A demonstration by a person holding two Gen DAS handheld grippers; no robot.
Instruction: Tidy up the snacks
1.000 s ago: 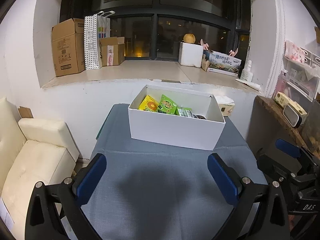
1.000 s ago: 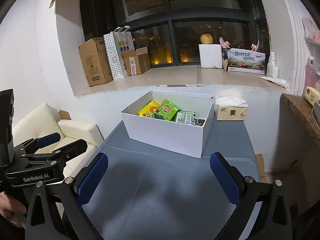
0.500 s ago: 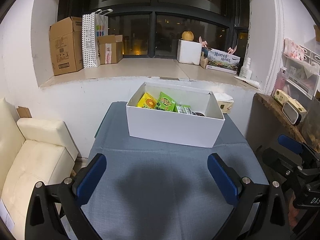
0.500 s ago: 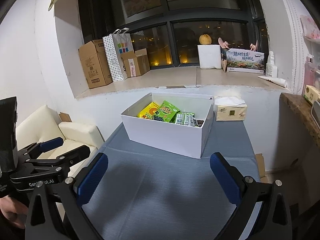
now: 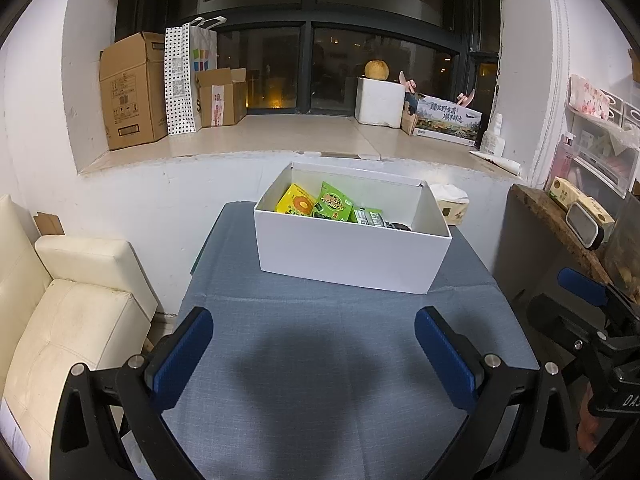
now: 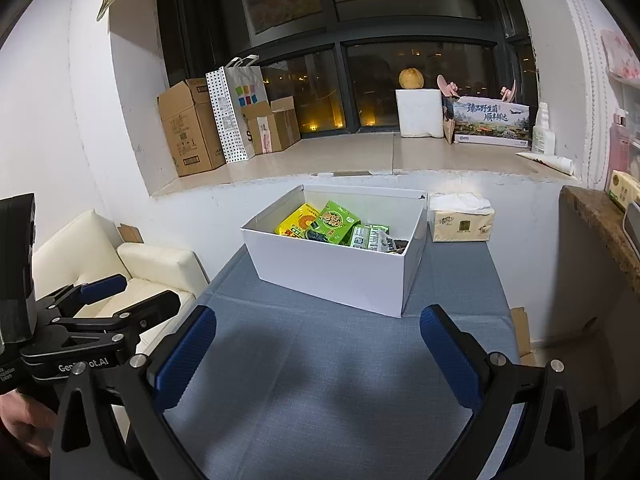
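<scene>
Both claws have drawn back slightly from the white box [image 5: 352, 256], which sits farther off on the bench [image 5: 332, 380] than a second ago. Left of the box stands the cream sofa [image 5: 80, 320]. Left claw [image 5: 314, 354] and right claw [image 6: 320, 350] hover before the box, spread wide, holding nothing — snack packets [image 6: 334, 222] lie inside it. Right of the box sits a tissue pack [image 6: 462, 224].

The left claw [image 5: 314, 354] is spread wide, its two blue-padded fingers [image 5: 182, 356] well apart with nothing between them. The right claw [image 6: 318, 354] is spread just as wide and holds nothing. From the right wrist view the left claw sits low to the side, with a bare hand [image 6: 22, 420] gripping its body from behind.
</scene>
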